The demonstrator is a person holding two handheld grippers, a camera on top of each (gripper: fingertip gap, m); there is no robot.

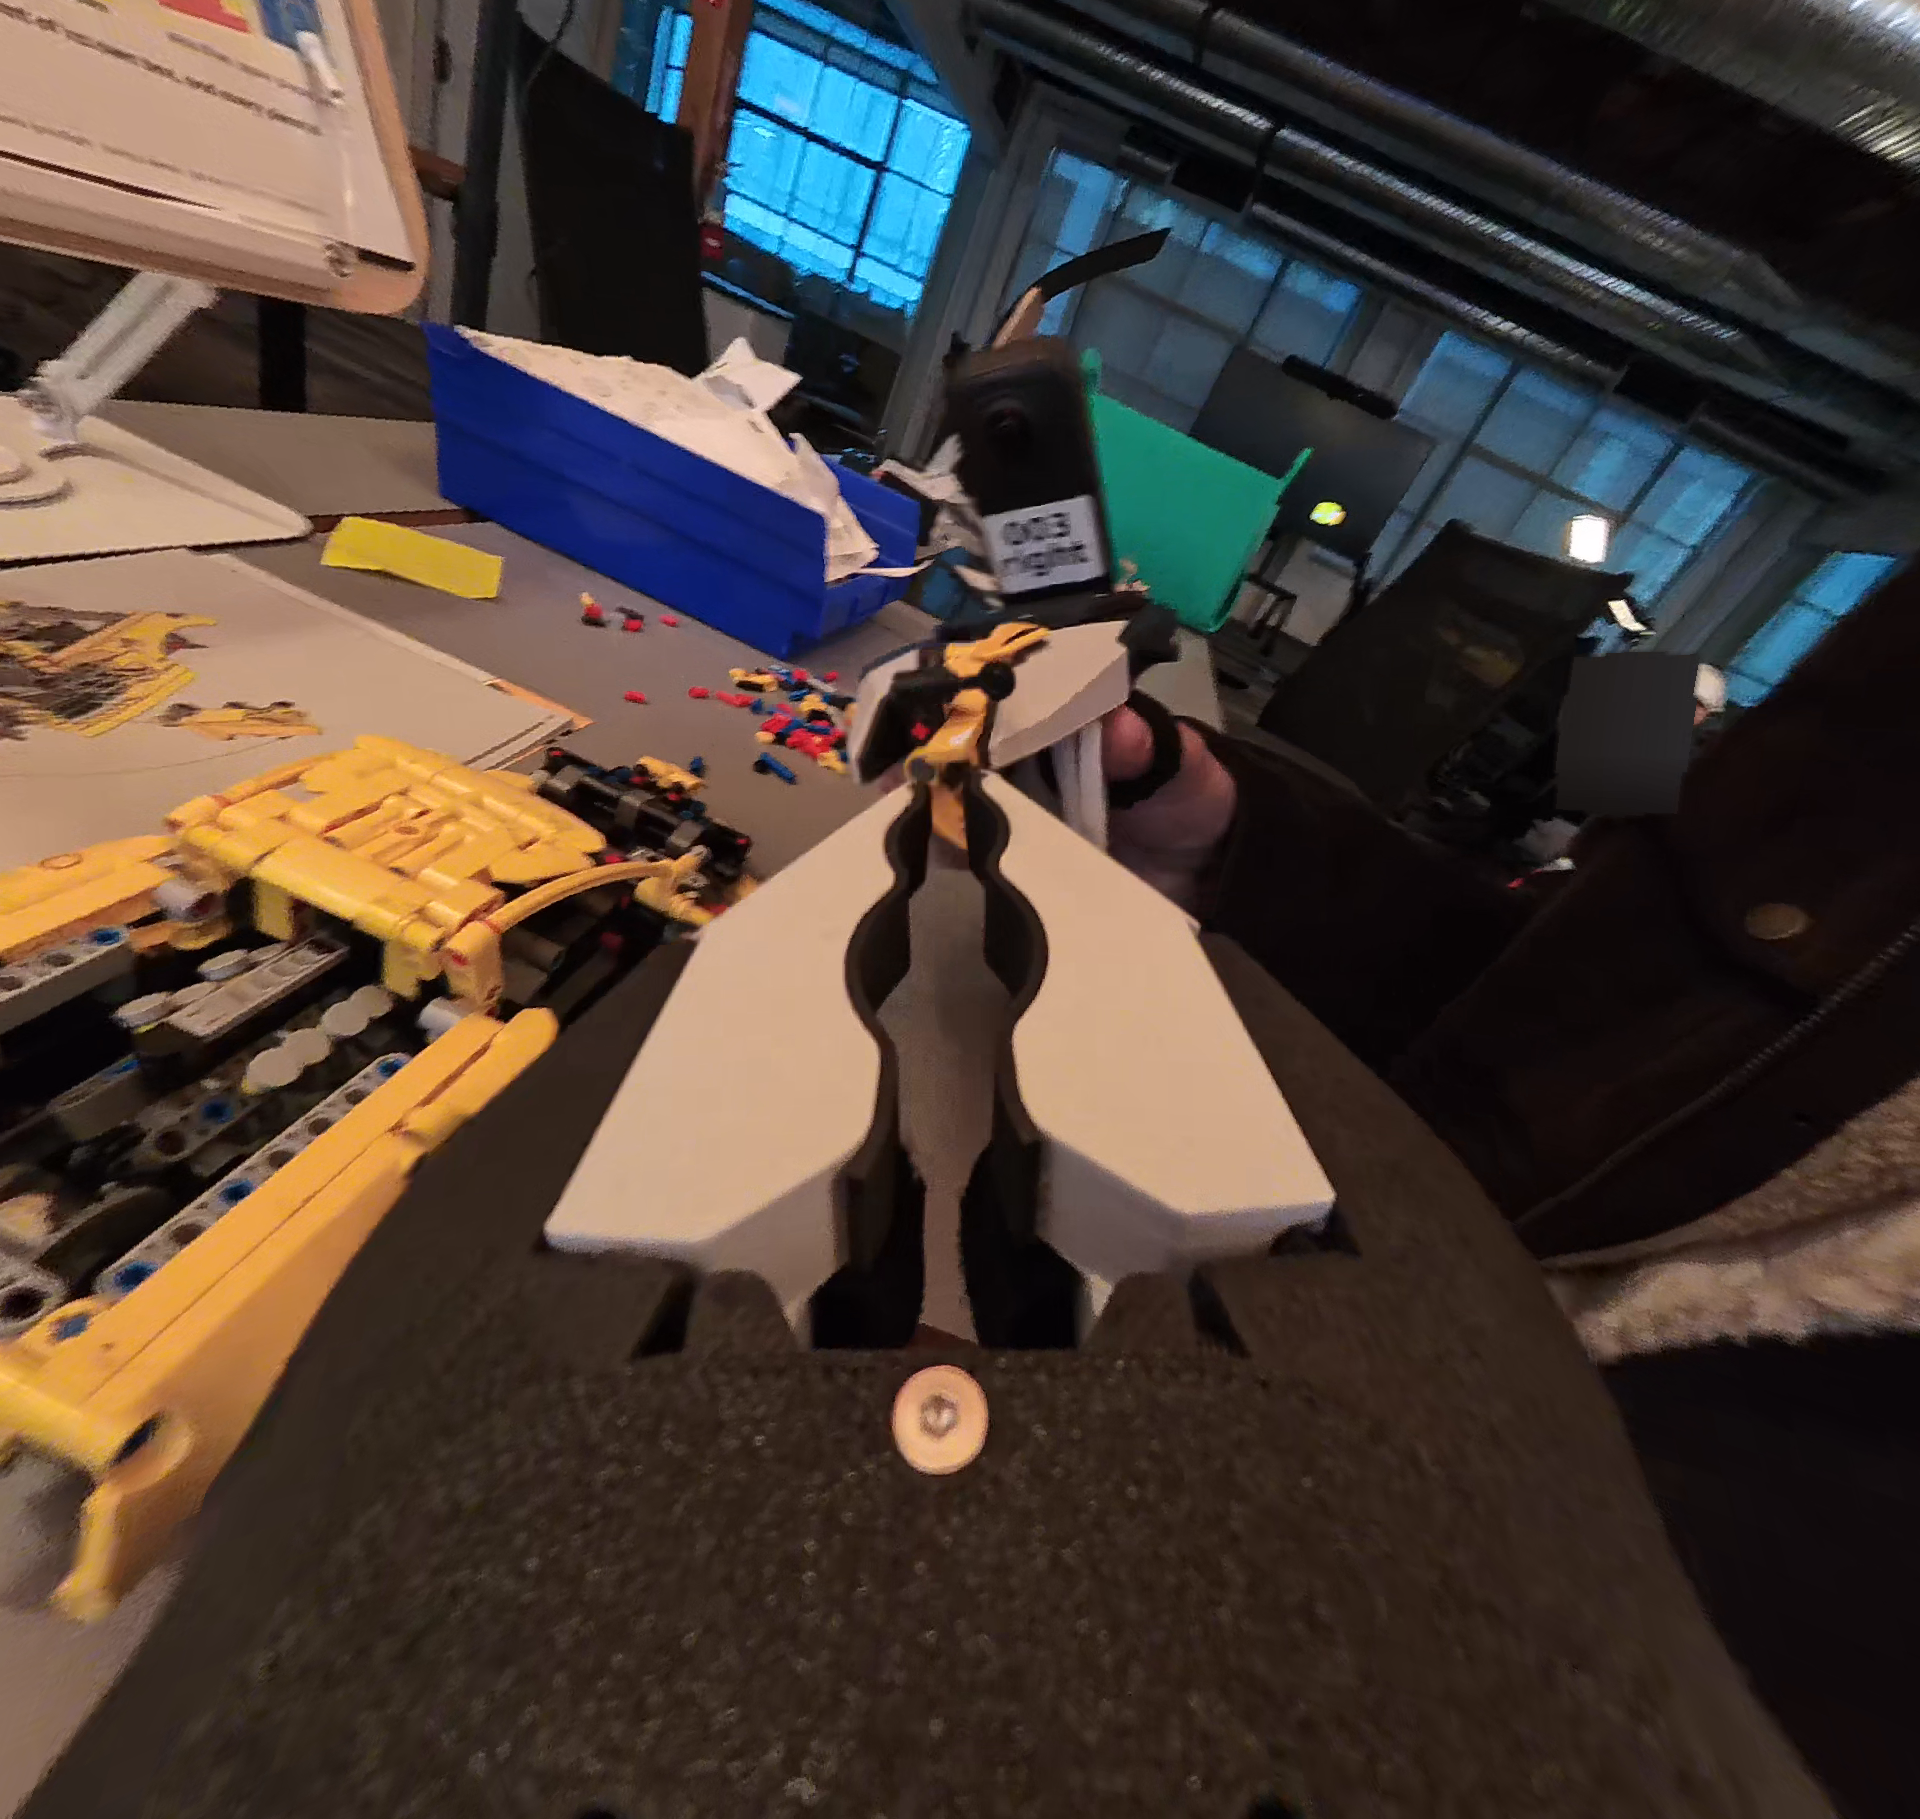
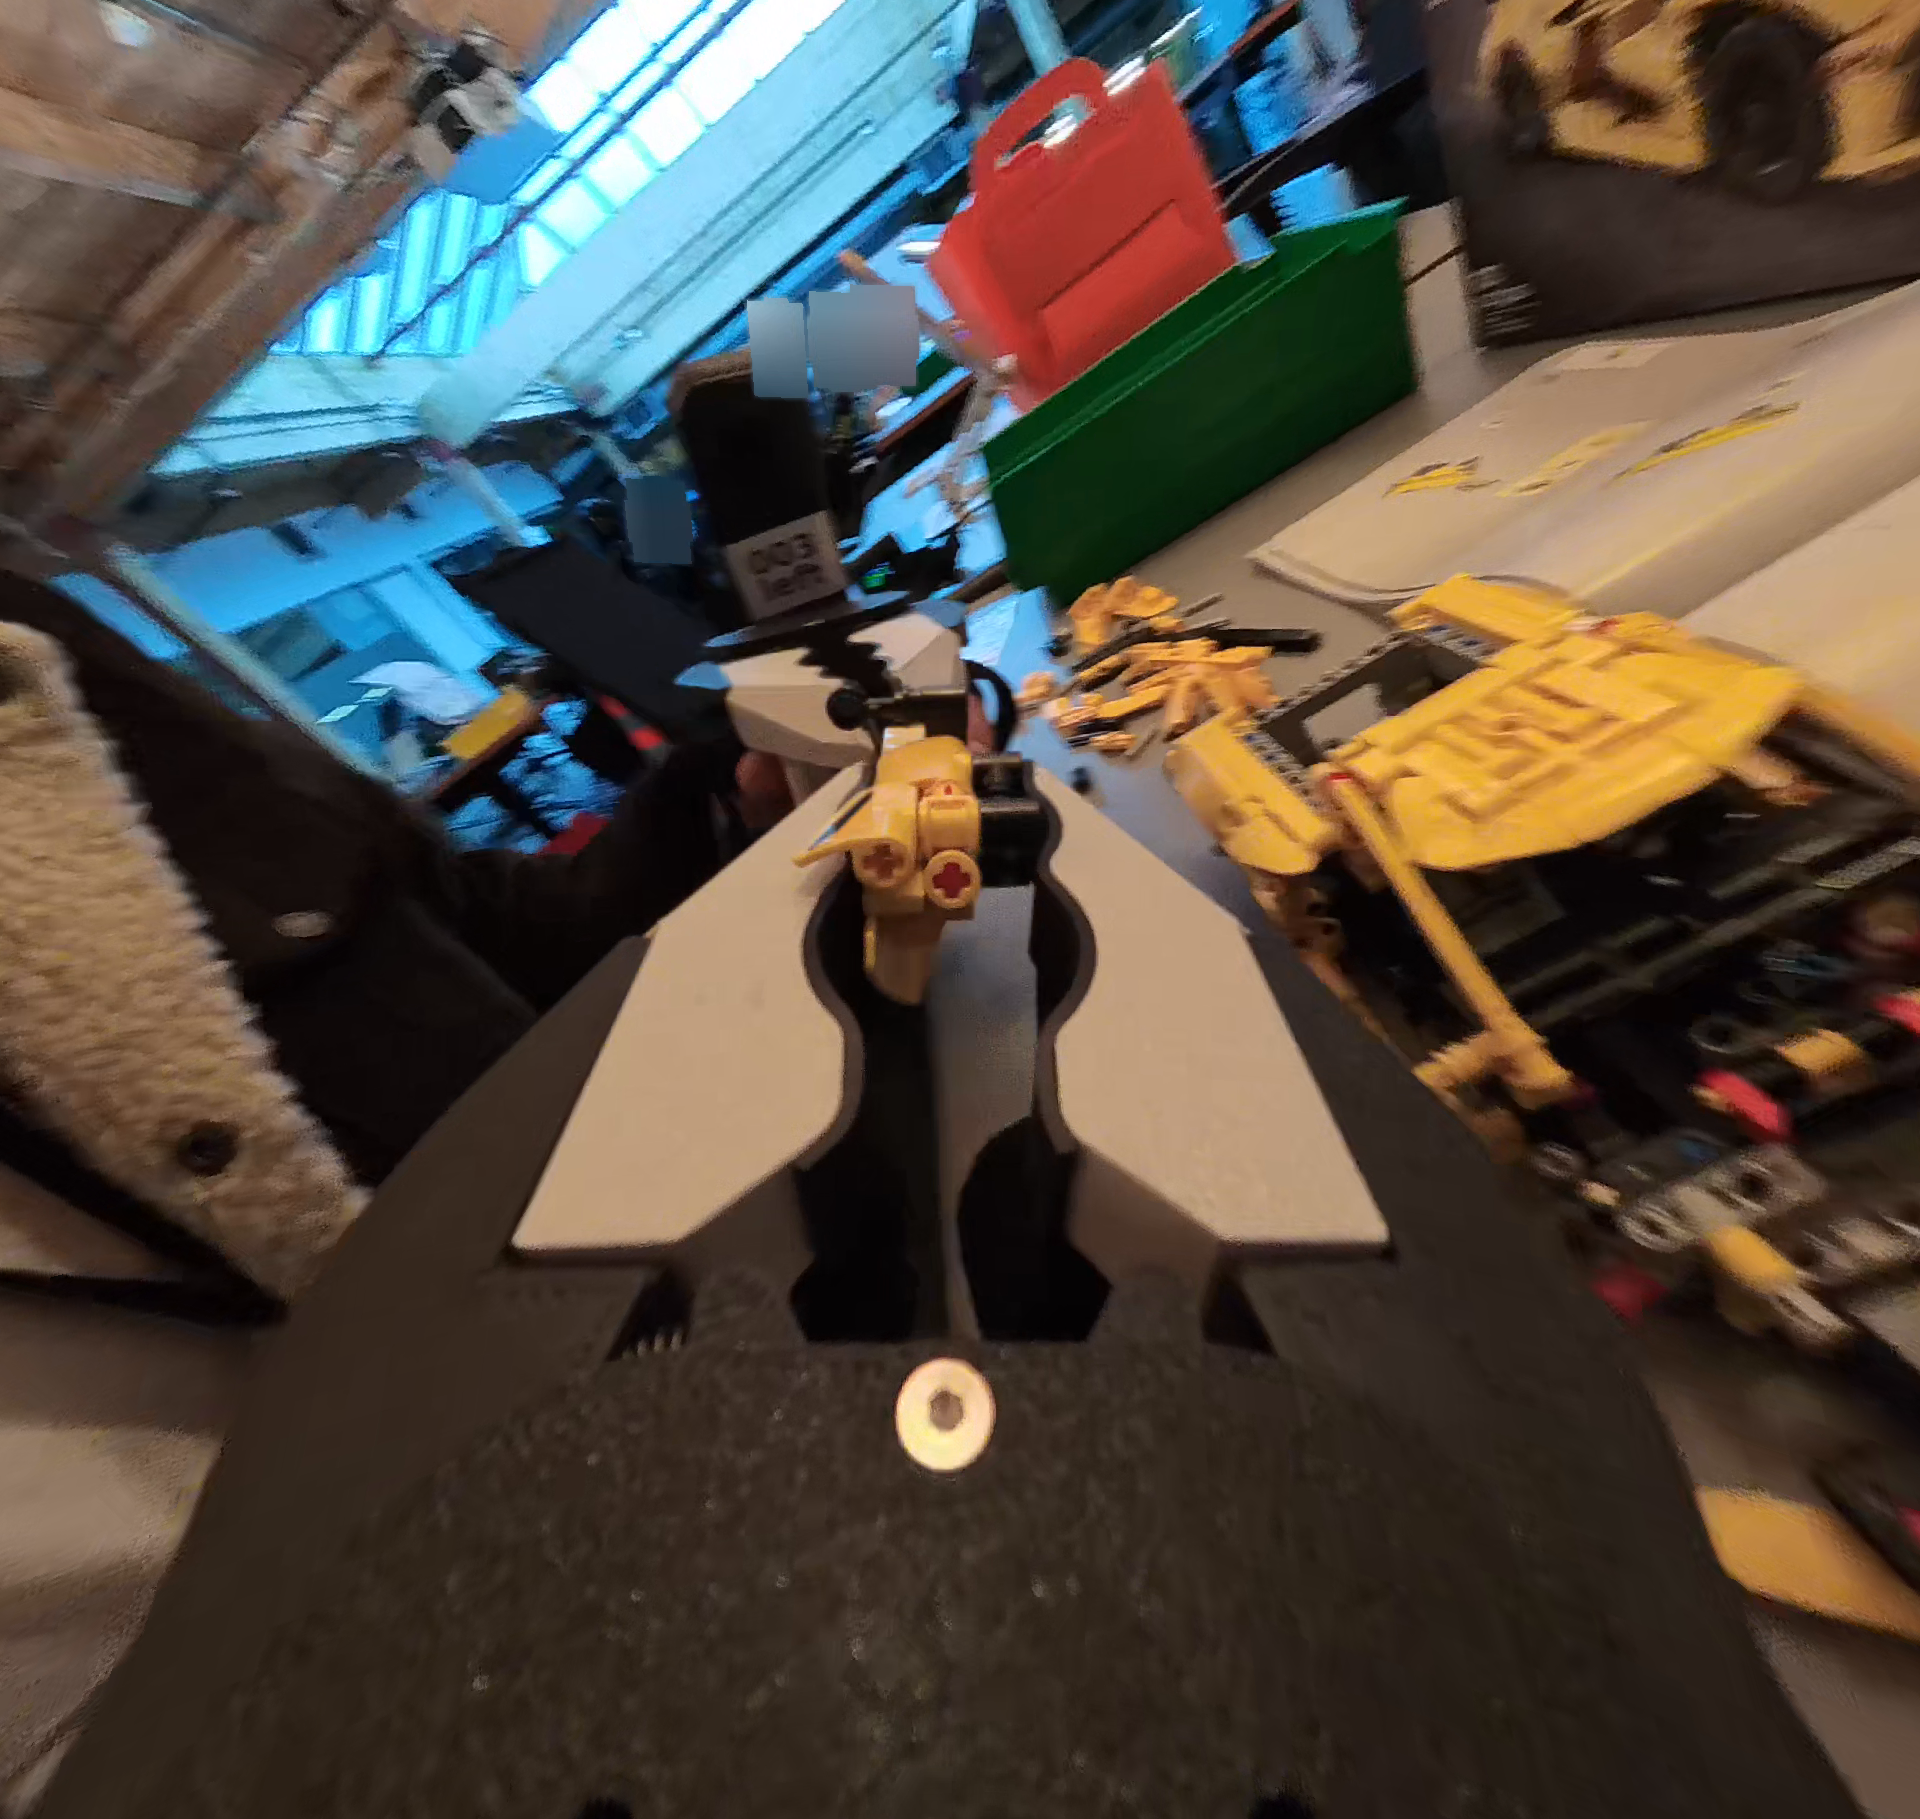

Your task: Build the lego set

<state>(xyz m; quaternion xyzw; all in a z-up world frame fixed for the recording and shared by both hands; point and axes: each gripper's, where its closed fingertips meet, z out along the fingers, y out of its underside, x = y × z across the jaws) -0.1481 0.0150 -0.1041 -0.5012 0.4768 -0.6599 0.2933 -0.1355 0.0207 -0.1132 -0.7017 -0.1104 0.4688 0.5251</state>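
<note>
1. Left wrist view: the left gripper [image 1: 943, 805] is raised off the table, its jaws nearly together and pinching the lower end of a small yellow-and-black sub-assembly [image 1: 961, 720].
2. The right gripper [image 1: 940, 730] comes in from the far side and meets the same piece tip to tip; a hand [image 1: 1169, 793] grips its handle.
3. Only this view shows the blue bin [image 1: 644, 512] of crumpled paper, the scatter of small red and blue pins [image 1: 795, 720] on the grey table [image 1: 582, 647], the yellow slip [image 1: 412, 556] and the instruction pages [image 1: 156, 689].
4. The big yellow car model [image 1: 343, 896] lies at lower left, well apart from the grippers, which meet in free air.
5. Right wrist view: the right gripper [image 2: 940, 850] has its jaws narrowly parted around the sub-assembly [image 2: 920, 834], yellow connectors with red cross axles facing the camera.
6. The left gripper [image 2: 883, 720] holds the piece's far, black end.
7. Only this view shows the green bin [image 2: 1195, 439], the red carrier [image 2: 1091, 242], the set's box [image 2: 1683, 86] and a pile of loose yellow parts [image 2: 1153, 668].
8. The car model [image 2: 1558, 834] sits to the right, close beside the right gripper; a dark sleeve [image 2: 364, 886] closes off the left.
</note>
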